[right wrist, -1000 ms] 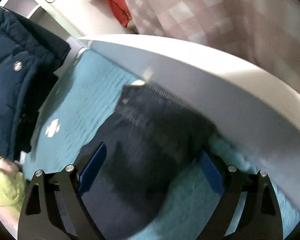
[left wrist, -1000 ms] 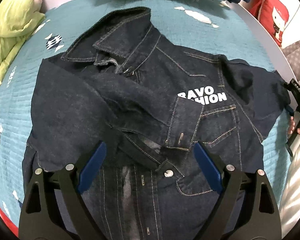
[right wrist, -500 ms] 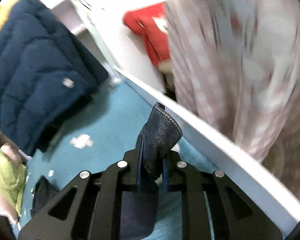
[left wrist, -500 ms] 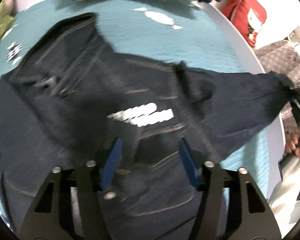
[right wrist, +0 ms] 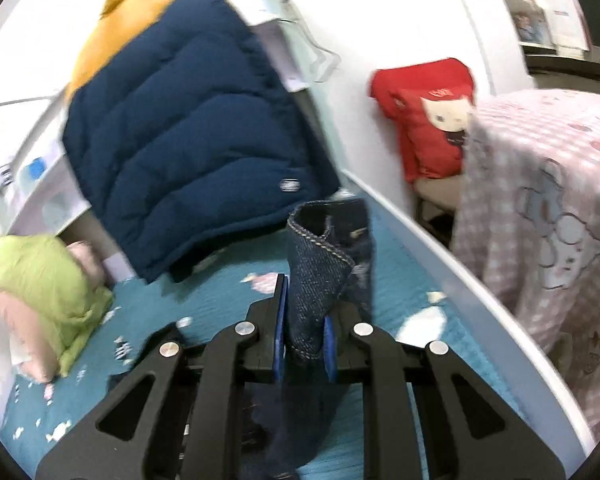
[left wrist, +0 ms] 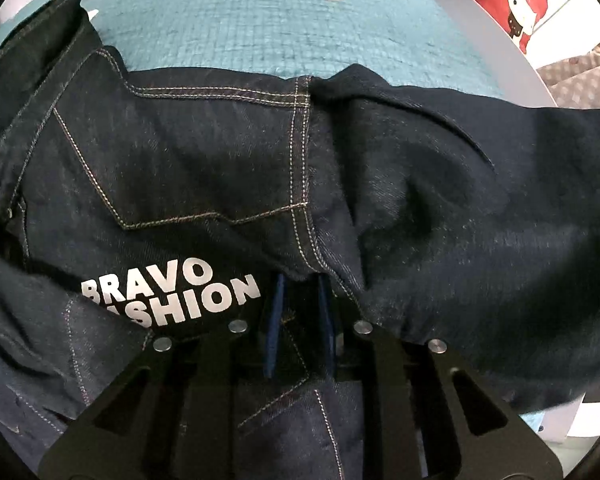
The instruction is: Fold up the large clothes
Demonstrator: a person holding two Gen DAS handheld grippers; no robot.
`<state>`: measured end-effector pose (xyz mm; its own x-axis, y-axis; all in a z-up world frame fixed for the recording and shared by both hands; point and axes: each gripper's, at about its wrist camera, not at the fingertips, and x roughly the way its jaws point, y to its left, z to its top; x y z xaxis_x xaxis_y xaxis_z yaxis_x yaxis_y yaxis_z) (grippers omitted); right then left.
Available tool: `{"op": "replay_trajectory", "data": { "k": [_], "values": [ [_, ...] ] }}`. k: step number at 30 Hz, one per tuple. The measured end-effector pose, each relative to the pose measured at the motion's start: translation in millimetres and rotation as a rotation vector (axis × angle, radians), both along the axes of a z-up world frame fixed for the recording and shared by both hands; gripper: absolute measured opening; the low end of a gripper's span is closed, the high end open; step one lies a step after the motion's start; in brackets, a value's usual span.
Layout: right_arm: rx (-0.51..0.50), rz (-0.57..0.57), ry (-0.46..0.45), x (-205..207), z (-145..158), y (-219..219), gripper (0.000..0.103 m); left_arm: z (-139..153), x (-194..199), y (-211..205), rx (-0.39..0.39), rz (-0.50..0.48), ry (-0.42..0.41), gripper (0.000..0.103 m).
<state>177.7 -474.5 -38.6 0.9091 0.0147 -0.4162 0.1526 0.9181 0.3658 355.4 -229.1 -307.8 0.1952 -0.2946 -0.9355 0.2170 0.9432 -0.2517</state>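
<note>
Bed (left wrist: 236,28), teal quilted cover: dark denim jacket (left wrist: 188,168) spread across it, white "BRAVO FASHION" print up. One sleeve (left wrist: 480,200) stretched out sideways toward bed edge. Left gripper (left wrist: 299,300): jaws have just been closing, now pinching a denim fold beside the print. Right gripper (right wrist: 303,312): jaws pressed on the sleeve cuff (right wrist: 324,256), raised above bed.
</note>
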Motion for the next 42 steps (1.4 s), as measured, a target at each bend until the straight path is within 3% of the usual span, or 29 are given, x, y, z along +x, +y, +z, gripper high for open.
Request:
{"op": "replay_trajectory", "data": {
  "k": [7,10,14,18,24,30,32,34,35,39,42],
  "values": [
    [0.041,0.171,-0.03,4.8,26.2,81.7,0.014,5.7,8.8,0.7,0.021,-0.027,0.041,0.018],
    [0.026,0.209,-0.026,6.5,32.5,116.8,0.014,28.4,3.6,18.9,-0.029,-0.028,0.041,0.018],
    [0.021,0.264,-0.002,15.1,31.5,156.8,0.014,73.4,-18.2,79.3,-0.056,0.046,-0.037,0.018],
    [0.009,0.32,0.036,29.9,22.6,202.8,0.014,100.5,-36.1,151.1,-0.036,0.145,-0.095,0.018],
    [-0.028,0.381,0.112,58.4,-18.3,279.7,0.014,126.4,-62.5,265.8,0.041,0.335,-0.164,0.018],
    [-0.04,0.427,0.258,99.2,-98.0,354.8,0.015,123.5,-79.7,361.0,0.107,0.486,-0.16,0.018],
    [-0.009,0.488,0.377,117.5,-137.8,380.7,0.022,117.9,-89.4,390.6,0.109,0.523,-0.133,0.018],
    [0.089,0.575,0.501,127.8,-171.2,397.0,0.051,108.0,-94.8,410.9,0.116,0.555,-0.109,0.018],
    [0.13,0.599,0.527,128.9,-178.3,400.3,0.055,104.3,-96.4,418.0,0.126,0.571,-0.101,0.018],
    [0.214,0.618,0.469,123.0,-161.2,388.9,0.078,99.5,-102.5,428.0,0.128,0.605,-0.087,0.018],
    [0.141,0.552,0.385,117.9,-127.5,364.7,0.081,101.1,-95.8,414.5,0.104,0.571,-0.108,0.018]
  ]
}}
